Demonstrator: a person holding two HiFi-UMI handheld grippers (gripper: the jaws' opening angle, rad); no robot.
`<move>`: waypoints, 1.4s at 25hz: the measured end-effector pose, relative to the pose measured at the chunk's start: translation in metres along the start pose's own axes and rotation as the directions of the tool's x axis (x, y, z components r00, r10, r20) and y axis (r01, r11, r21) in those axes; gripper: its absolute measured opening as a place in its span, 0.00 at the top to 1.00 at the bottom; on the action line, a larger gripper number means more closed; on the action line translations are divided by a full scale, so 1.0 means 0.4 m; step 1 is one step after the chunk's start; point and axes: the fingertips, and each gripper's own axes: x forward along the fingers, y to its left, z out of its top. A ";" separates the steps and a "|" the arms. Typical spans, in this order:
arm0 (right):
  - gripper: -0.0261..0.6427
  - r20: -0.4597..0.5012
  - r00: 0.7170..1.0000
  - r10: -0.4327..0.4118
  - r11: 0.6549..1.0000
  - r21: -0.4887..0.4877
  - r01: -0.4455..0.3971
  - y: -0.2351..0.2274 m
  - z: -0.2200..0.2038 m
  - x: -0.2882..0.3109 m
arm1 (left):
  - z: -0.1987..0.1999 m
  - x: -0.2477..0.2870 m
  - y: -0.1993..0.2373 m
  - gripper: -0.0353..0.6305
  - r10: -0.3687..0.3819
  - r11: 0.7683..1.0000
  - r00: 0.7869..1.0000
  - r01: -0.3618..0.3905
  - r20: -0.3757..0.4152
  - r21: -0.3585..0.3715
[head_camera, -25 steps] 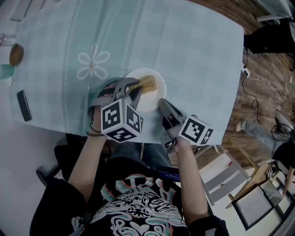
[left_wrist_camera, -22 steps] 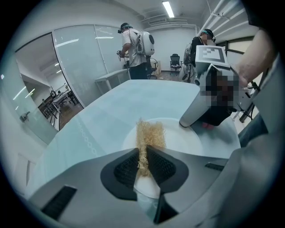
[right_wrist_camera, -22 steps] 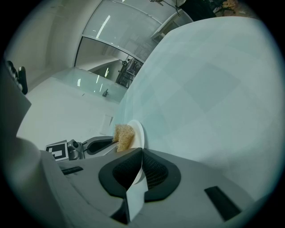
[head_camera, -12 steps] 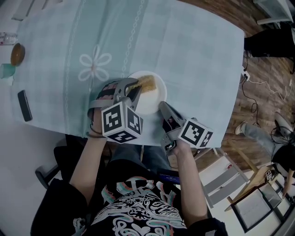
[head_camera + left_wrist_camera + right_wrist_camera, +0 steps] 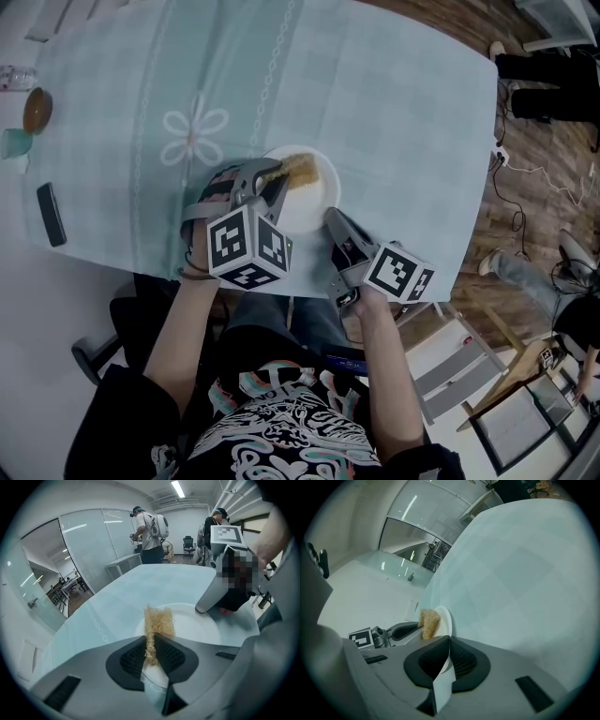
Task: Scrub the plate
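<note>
A white plate [image 5: 314, 199] lies near the front edge of the pale green tablecloth [image 5: 394, 112]. My left gripper [image 5: 272, 178] is shut on a tan fibrous scrubber [image 5: 300, 169], which rests on the plate's far left part. In the left gripper view the scrubber [image 5: 158, 620] sticks out between the pads [image 5: 169, 654] over the plate [image 5: 197, 627]. My right gripper [image 5: 328, 214] is shut on the plate's near right rim. The right gripper view shows the rim [image 5: 445, 620] edge-on between the jaws, with the scrubber [image 5: 429, 623] and the left gripper [image 5: 405, 631] beyond it.
A black phone [image 5: 50, 214] lies at the table's left edge, with a brown bowl [image 5: 36, 110] and a teal item [image 5: 11, 142] behind it. A flower pattern [image 5: 192, 131] marks the cloth. Wooden floor and cables are to the right. Two people [image 5: 150, 529] stand far off.
</note>
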 end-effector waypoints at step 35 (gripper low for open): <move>0.97 0.016 1.000 0.008 1.000 0.015 -0.008 -0.004 0.007 -0.005 | 0.004 -0.005 -0.074 0.85 -0.134 0.991 0.991 0.134 -0.022 0.002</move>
